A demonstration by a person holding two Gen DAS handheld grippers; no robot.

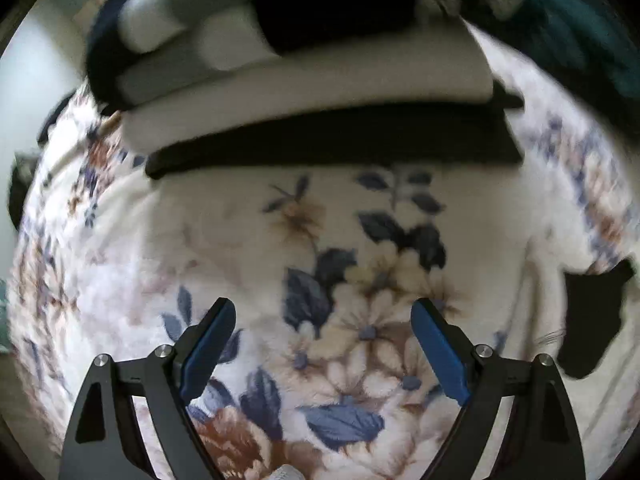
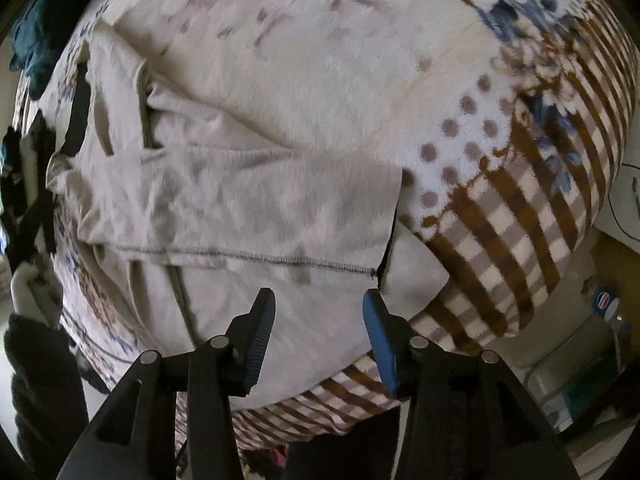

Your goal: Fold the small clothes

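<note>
1. Left gripper [image 1: 323,322]: jaws spread wide with nothing between them, pointed steeply down over bare floral blanket [image 1: 248,240]; probably in transit toward fresh work, not gripping.
2. Right gripper [image 2: 319,312]: jaws partly parted, no cloth pinched between the pads; poised just above the near edge of the beige garment [image 2: 240,200], seemingly placed to take hold of that edge for a fold.
3. Beige garment: spread fairly flat across the blanket, stitched hem [image 2: 280,260] running crosswise just ahead of the right fingertips, zip [image 2: 178,292] visible toward the lower left; laid open, presumably to permit clean creasing.
4. Stack of folded clothes [image 1: 304,92]: dark and pale layers piled at the far side of the left view, well apart from the left jaws; apparently kept aside as finished work.
5. Dark small item [image 1: 592,312]: lying alone at the right edge of the left view; kind not discernible, possibly awaiting folding.
6. Teal cloth [image 1: 592,28]: bunched at the upper right, beside the stack; blurred.
</note>
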